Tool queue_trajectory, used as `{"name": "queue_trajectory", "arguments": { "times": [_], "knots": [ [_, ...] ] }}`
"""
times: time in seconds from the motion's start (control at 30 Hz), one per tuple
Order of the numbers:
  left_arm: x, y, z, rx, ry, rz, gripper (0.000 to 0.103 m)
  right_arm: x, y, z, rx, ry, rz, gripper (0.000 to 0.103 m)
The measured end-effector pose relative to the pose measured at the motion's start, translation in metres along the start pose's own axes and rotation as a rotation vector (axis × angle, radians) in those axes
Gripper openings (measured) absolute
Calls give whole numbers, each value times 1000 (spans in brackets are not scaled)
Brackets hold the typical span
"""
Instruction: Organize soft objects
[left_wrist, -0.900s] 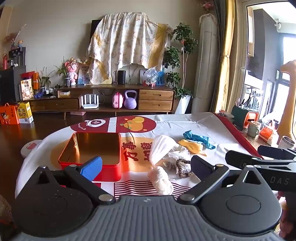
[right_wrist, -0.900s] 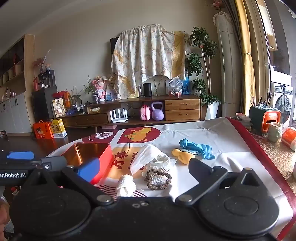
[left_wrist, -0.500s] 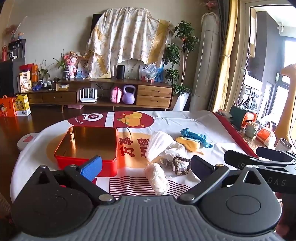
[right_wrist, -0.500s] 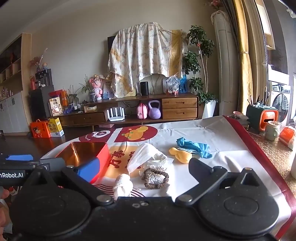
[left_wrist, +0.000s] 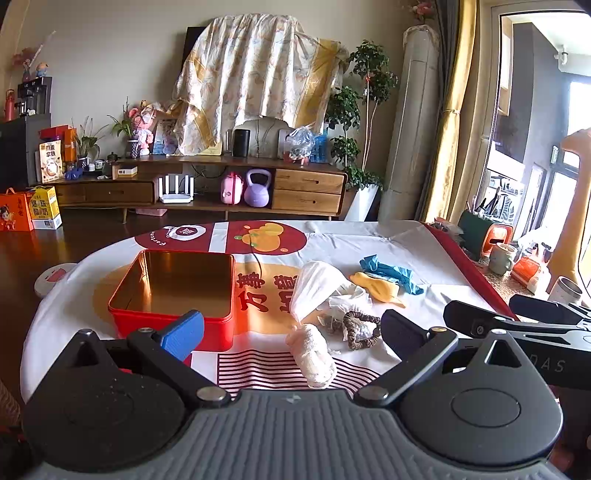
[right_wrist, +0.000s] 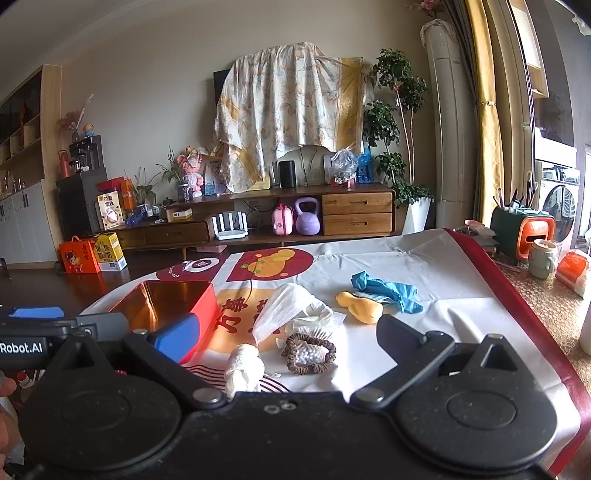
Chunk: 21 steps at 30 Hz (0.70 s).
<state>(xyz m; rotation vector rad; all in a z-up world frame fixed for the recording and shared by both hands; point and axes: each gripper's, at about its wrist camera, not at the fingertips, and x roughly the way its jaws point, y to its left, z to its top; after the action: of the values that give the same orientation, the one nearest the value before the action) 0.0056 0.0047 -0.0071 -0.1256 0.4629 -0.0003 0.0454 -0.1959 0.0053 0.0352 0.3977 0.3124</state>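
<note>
Two grippers hover over the near edge of a table draped in a white printed cloth (left_wrist: 369, 240), and nothing has been gathered yet, so the task looks to be at its very start: the approach before a first pick.

The largest thing on the cloth is the open red rectangular tin with a gold interior (left_wrist: 177, 284), which appears empty and is probably where the soft things should go. To the right of the tin lies a loose white gauzy cloth bundle (left_wrist: 314, 284), with a crumpled white scrap just beyond it. Further right of the tin, well apart from it, a crumpled blue glove (left_wrist: 388, 271) touches a yellow gourd-shaped soft toy (left_wrist: 376, 288). Nearer the camera, right of the tin's front corner, sits a white rolled bandage (left_wrist: 312, 356), and just beside that a small brown braided hair tie (left_wrist: 360, 328).

The left gripper (left_wrist: 291, 330) has its fingers spread wide with nothing between them; the bandage roll lies below and ahead of the gap. The right gripper (right_wrist: 288, 334) is likewise wide apart and empty, with the hair tie (right_wrist: 310, 354) ahead of it.

The next move likely calls for lowering one gripper over the nearest item, closing gently, and carrying it leftward into the tin; the limp gauze may sag or trail.
</note>
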Motion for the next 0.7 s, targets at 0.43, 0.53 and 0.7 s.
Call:
{"name": "queue_trajectory", "arguments": {
  "times": [0.43,0.53,0.7],
  "knots": [
    [-6,-6,2,9,-3,-5,103,1,-1,0,1,0,1,102],
    [-6,-6,2,8,-3,-4,103,1,-1,0,1,-2,2,102],
    [-6,-4,3,-3,2,2,103,0,0,0,3,-8,7,102]
  ]
}}
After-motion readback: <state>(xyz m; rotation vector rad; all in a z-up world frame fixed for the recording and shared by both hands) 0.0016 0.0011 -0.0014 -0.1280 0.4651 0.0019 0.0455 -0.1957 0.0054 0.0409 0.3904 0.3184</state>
